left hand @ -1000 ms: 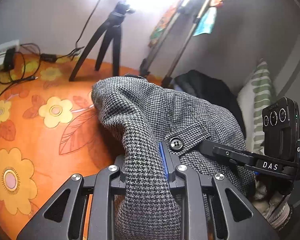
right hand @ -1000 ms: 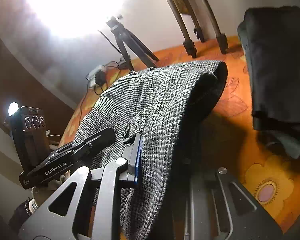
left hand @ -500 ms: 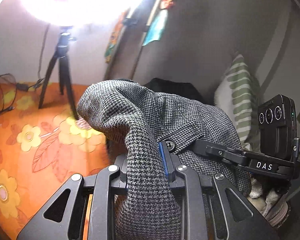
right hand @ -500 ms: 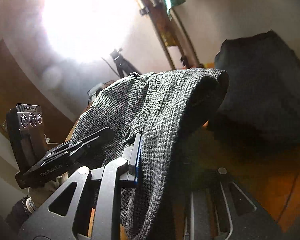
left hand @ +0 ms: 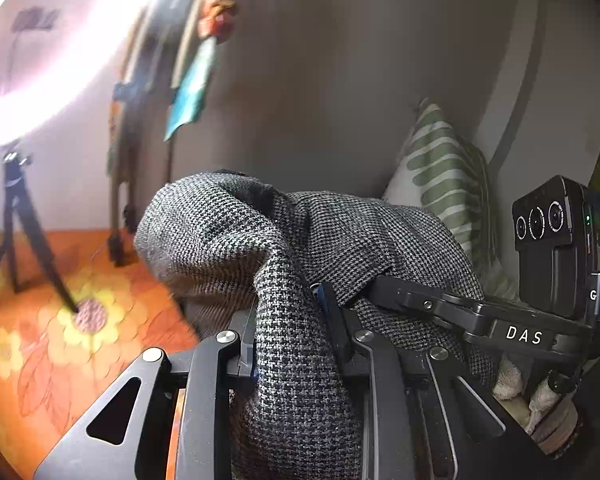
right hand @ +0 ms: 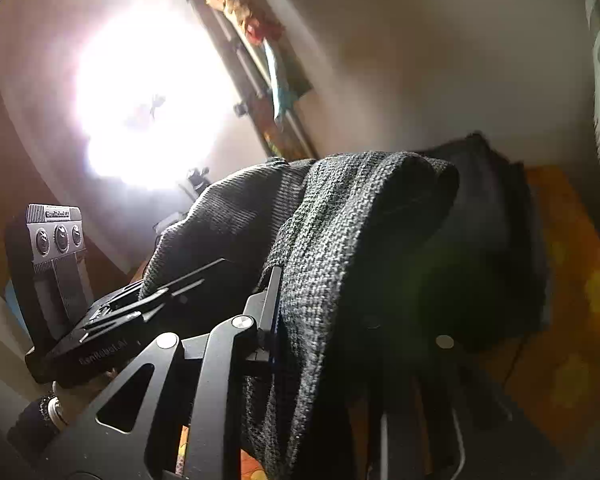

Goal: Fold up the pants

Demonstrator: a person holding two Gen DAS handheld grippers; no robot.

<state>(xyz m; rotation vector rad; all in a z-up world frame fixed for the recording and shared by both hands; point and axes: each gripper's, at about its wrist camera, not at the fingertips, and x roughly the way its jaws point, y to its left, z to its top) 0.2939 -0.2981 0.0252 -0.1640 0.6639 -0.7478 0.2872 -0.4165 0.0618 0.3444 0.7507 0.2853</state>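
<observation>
1. The left tongs (left hand: 290, 320) are nearly closed, pinching a thick fold of the grey houndstooth pants (left hand: 236, 240); the cloth fills the narrow gap between the blue-edged pads and spills down over the frame toward the camera.
2. The right tongs (right hand: 320, 312) are closed just as narrowly on another fold of the same pants (right hand: 340, 240), with the fabric pressed against the left pad and the right finger lost in shadow.
3. In the left wrist view the right tongs reach in from the right, their tip buried in the cloth just beside the left tongs, and a gloved hand (left hand: 536, 396) grips the handle below them.
4. The pants hang raised between the two tongs, bunched into a rounded hump beyond them, clear of the surface below.
5. That surface is an orange bedspread (left hand: 60, 360) with yellow flowers, lying low and left in the left wrist view, blurred.
6. A black tripod (left hand: 24, 232) stands on it at far left, under a strong glaring lamp (left hand: 40, 60).
7. A green-and-white striped pillow (left hand: 444, 184) leans against the wall at far right, behind the pants.
8. In the right wrist view a dark heap of clothing (right hand: 496, 240) lies on the bedspread just beyond the raised pants.
</observation>
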